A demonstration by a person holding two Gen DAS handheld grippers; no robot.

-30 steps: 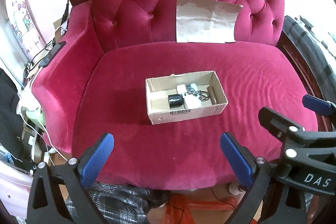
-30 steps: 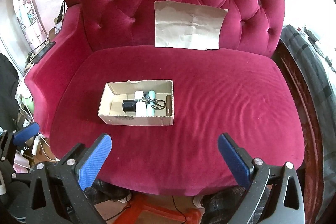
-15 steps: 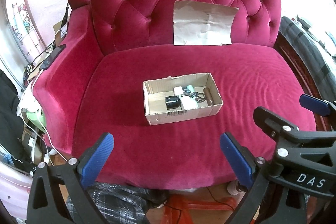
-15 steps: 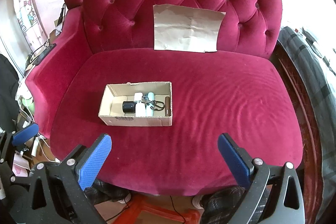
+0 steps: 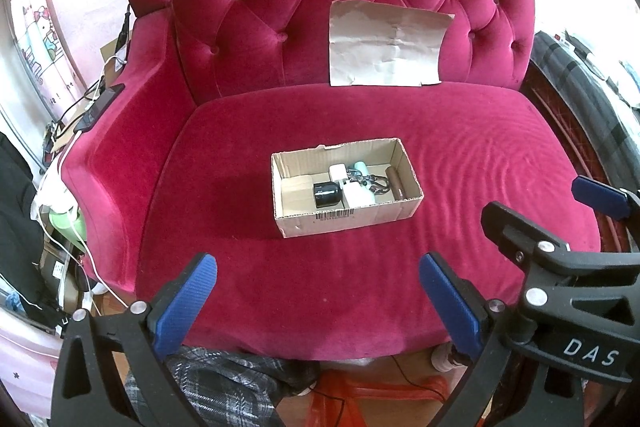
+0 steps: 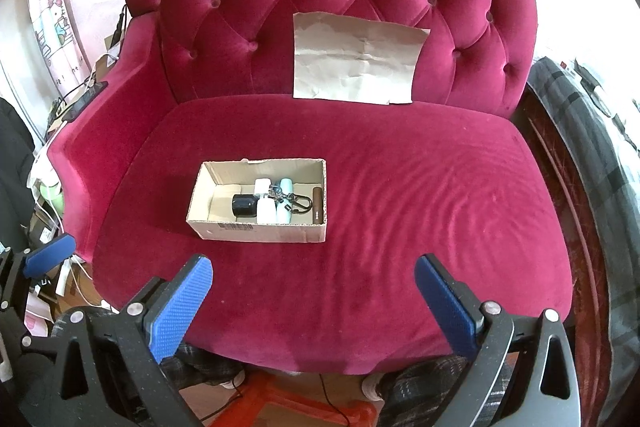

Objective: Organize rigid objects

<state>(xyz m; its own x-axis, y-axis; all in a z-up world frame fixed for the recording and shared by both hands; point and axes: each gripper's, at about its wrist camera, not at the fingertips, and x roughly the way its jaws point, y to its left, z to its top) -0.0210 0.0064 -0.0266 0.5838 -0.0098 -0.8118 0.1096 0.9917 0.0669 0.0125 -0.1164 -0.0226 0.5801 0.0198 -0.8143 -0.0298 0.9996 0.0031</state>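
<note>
Change: both grippers have drawn back and up a touch over the last second, and the open brown cardboard box (image 5: pixel 346 187) now sits slightly smaller and higher in each view; nothing inside it has shifted.
Left gripper (image 5: pixel 318 301): blue-padded jaws spread wide, nothing between them, hovering over the front edge of the crimson tufted velvet sofa (image 5: pixel 460 163).
Right gripper (image 6: pixel 314 303): jaws just as wide apart, empty too, hanging off the sofa's front edge; its black frame also shows at the right of the left wrist view.
Box: resting on the seat cushion, left of centre in the right wrist view, barcode label on its near wall.
Contents: a black round cap-like piece (image 5: pixel 327 194) lies towards the left, a white block (image 5: pixel 357 194) touches it on the right, a pale mint cylinder (image 6: pixel 286 185) sits behind, a metal carabiner clip with chain (image 5: pixel 374 182) lies across the middle, and a dark brown stick (image 6: pixel 317 205) runs along the right wall.
Backrest: a creased sheet of brown paper (image 6: pixel 354 59) leans upright against the tufting.
Below: plaid fabric (image 5: pixel 224 383) under the sofa's front edge.
</note>
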